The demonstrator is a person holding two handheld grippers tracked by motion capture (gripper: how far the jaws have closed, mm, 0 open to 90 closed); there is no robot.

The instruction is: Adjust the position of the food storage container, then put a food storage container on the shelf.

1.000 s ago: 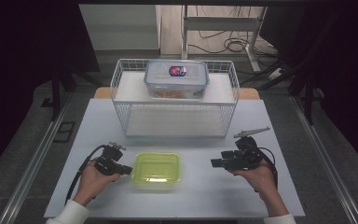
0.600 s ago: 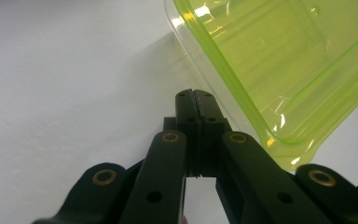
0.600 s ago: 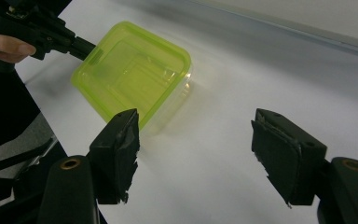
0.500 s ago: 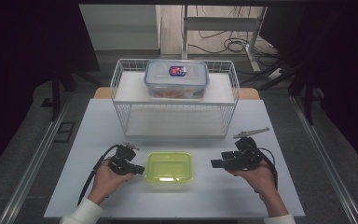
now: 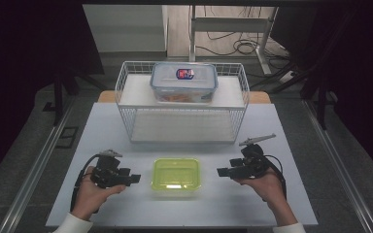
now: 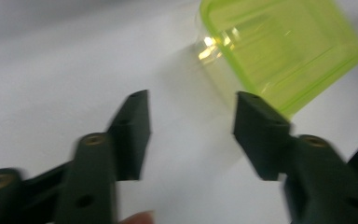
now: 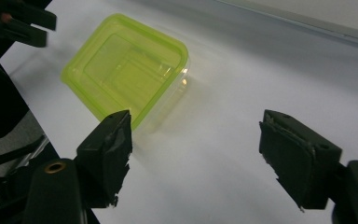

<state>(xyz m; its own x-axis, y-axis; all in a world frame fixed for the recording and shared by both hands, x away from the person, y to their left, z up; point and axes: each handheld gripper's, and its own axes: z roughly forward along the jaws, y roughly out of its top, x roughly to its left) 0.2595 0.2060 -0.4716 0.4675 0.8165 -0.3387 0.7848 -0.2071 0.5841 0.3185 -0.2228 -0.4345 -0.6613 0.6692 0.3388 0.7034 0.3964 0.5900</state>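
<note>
The green box (image 5: 176, 174), a clear plastic rectangle with rounded corners, lies on the smooth white desk (image 5: 291, 131) between my two hands. My left hand-held gripper (image 5: 135, 178) has just been opening, nothing between its jaws; my right hand-held gripper (image 5: 221, 172) also opened wide and empty. Behind stands a wire basket (image 5: 126, 87) with a lidded container (image 5: 183, 81) on top.

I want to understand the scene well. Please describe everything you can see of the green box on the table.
The green box is a low, rectangular container with rounded corners, of translucent yellow-green plastic by its look. A lid with a stepped, raised centre covers it; the clearer body shows under the rim. It lies flat and lid-up on the white table, in front of the wire basket, between the left tongs and the right tongs. Both stand open and apart from it; only the table touches it.
</note>
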